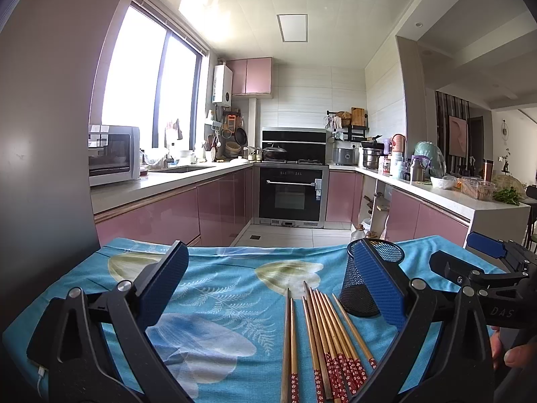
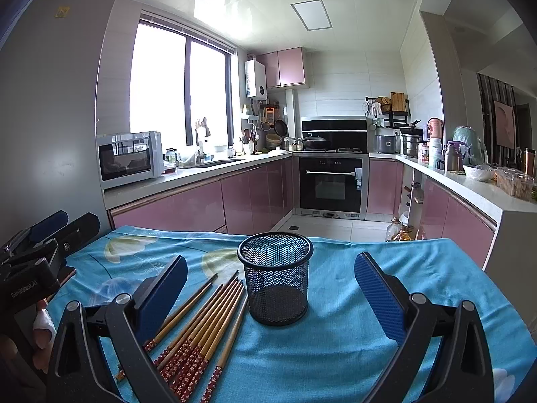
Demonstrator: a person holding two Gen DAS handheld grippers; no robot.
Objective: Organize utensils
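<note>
Chopsticks (image 2: 201,322) — wooden, w/ red flower-print handles — lie in a loose bunch on a blue floral tablecloth (image 2: 335,352), just left of an upright black mesh holder (image 2: 276,277), nothing in it. Left gripper (image 1: 272,292) hovers over the bunch, jaws wide, gripping nothing. Right gripper (image 2: 270,288) frames the holder — also wide, nothing held. Kitchen w/ pink cabinets (image 2: 255,194) far behind.

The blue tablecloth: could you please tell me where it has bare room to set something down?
The tablecloth is bare right of the mesh cup, out to its right edge, and on the left half beyond the chopsticks. It is crowded only in the middle, where the chopsticks lie fanned close beside the cup.
</note>
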